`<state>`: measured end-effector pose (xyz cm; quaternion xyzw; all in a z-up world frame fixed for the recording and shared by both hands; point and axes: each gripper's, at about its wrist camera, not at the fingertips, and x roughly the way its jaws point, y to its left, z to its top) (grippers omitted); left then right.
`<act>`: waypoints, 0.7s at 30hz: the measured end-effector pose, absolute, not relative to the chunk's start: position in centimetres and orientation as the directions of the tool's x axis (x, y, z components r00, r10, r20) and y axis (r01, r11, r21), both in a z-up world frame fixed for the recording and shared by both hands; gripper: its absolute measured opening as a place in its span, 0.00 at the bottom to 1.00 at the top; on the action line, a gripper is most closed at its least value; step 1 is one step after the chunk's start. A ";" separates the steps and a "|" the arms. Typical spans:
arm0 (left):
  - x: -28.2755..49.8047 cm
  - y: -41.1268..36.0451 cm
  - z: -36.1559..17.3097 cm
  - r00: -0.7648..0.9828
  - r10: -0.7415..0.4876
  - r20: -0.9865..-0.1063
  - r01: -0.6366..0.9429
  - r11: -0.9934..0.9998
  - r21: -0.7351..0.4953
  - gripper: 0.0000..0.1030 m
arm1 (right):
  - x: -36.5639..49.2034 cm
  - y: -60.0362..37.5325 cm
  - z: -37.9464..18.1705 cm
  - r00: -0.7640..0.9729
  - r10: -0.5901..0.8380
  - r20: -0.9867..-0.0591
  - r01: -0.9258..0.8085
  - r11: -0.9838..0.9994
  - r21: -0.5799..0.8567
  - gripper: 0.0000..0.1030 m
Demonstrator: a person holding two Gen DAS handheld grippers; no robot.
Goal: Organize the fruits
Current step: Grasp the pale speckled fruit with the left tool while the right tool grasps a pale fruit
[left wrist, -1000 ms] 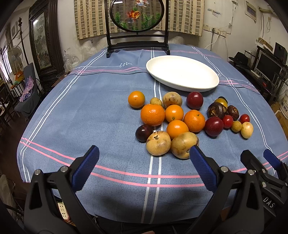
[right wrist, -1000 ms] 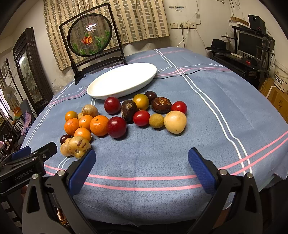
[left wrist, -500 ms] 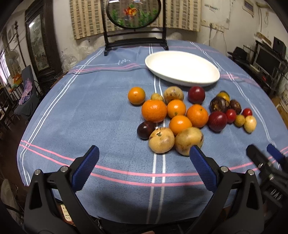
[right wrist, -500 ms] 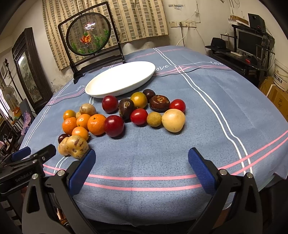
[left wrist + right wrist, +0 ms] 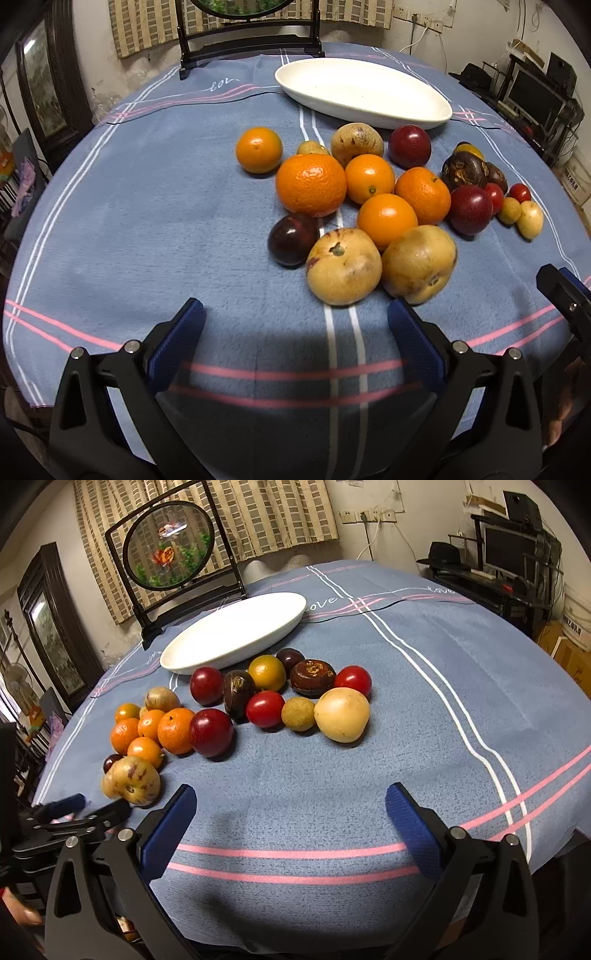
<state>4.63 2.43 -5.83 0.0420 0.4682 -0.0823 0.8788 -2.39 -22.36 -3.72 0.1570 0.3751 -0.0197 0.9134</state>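
Fruit is being shown heaped on a blue tablecloth (image 5: 147,206), none of it yet in the white oval dish (image 5: 364,92) lying beyond the pile. Starting from the left, the left gripper (image 5: 295,334) is being held low over the near edge of the cloth, its blue-padded jaws spread wide and nothing between them. Ahead of it and slightly to its right, two yellow-brown fruits (image 5: 343,266) are lying side by side, the nearest pieces to this tool; a dark plum (image 5: 293,239) is sitting just beside them on the left, and a cluster of oranges (image 5: 311,184) is lying behind. The dish is being seen with its long axis running across the table from near-left to far-right, past the oranges.

Further right, the right gripper (image 5: 290,818) is likewise being held spread and empty. A pale yellow fruit (image 5: 341,714) is lying straight ahead of it, apart from the jaws, with a red tomato (image 5: 265,709) and a small tan fruit (image 5: 298,713) touching in a row beside it. By judgement, each hand is nearer its own end of the heap.

Stitched writing reading "love" (image 5: 325,603) is being shown on the cloth beside the dish; the lettering on the gripper bodies cannot be read.
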 end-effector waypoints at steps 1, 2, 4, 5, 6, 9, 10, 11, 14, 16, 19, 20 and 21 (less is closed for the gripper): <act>4.9 2.4 -5.9 0.546 -0.108 -0.831 0.190 0.982 -0.003 0.97 | -2.4 -22.5 -3.6 0.724 0.078 -0.685 0.159 0.948 0.277 0.99; 5.2 2.3 -6.0 0.545 -0.108 -0.832 0.195 0.981 0.001 0.93 | -2.4 -22.6 -3.6 0.728 0.074 -0.682 0.162 0.947 0.276 0.99; 5.6 2.1 -6.0 0.544 -0.110 -0.832 0.203 0.979 0.003 0.85 | -2.3 -22.9 -3.8 0.726 0.071 -0.684 0.168 0.946 0.277 0.99; 5.8 2.0 -5.9 0.545 -0.115 -0.830 0.212 0.977 0.004 0.82 | -2.2 -23.0 -3.9 0.724 0.074 -0.685 0.168 0.945 0.280 0.99; 5.9 1.8 -5.9 0.547 -0.118 -0.829 0.221 0.975 0.007 0.80 | -2.2 -22.9 -3.9 0.728 0.072 -0.682 0.166 0.947 0.276 0.99; 6.2 1.5 -5.8 0.545 -0.138 -0.827 0.250 0.968 0.003 0.71 | -2.1 -22.8 -3.9 0.727 0.066 -0.683 0.162 0.950 0.265 0.99; 6.3 1.5 -5.7 0.543 -0.145 -0.827 0.259 0.966 0.000 0.67 | -2.1 -22.8 -3.9 0.727 0.066 -0.683 0.162 0.950 0.265 0.99; 6.3 1.3 -5.6 0.541 -0.153 -0.827 0.268 0.963 -0.002 0.60 | -2.1 -22.9 -3.9 0.728 0.066 -0.683 0.163 0.950 0.266 0.99; 6.2 1.0 -5.4 0.540 -0.166 -0.825 0.287 0.958 -0.005 0.40 | -2.0 -22.9 -3.9 0.727 0.068 -0.683 0.164 0.949 0.269 0.99; 5.9 1.0 -5.3 0.536 -0.187 -0.823 0.301 0.954 -0.021 0.29 | -2.0 -23.0 -3.9 0.728 0.071 -0.682 0.165 0.947 0.274 0.99; 5.8 1.6 -5.2 0.526 -0.212 -0.824 0.300 0.952 -0.054 0.26 | -2.0 -23.0 -3.9 0.727 0.074 -0.683 0.161 0.948 0.275 0.99; 5.8 1.7 -5.3 0.523 -0.219 -0.824 0.298 0.952 -0.064 0.27 | -2.0 -23.0 -3.9 0.727 0.075 -0.682 0.161 0.948 0.276 0.99; 5.8 1.8 -5.3 0.522 -0.223 -0.824 0.296 0.953 -0.070 0.27 | -1.9 -23.0 -3.9 0.727 0.075 -0.683 0.162 0.947 0.276 0.99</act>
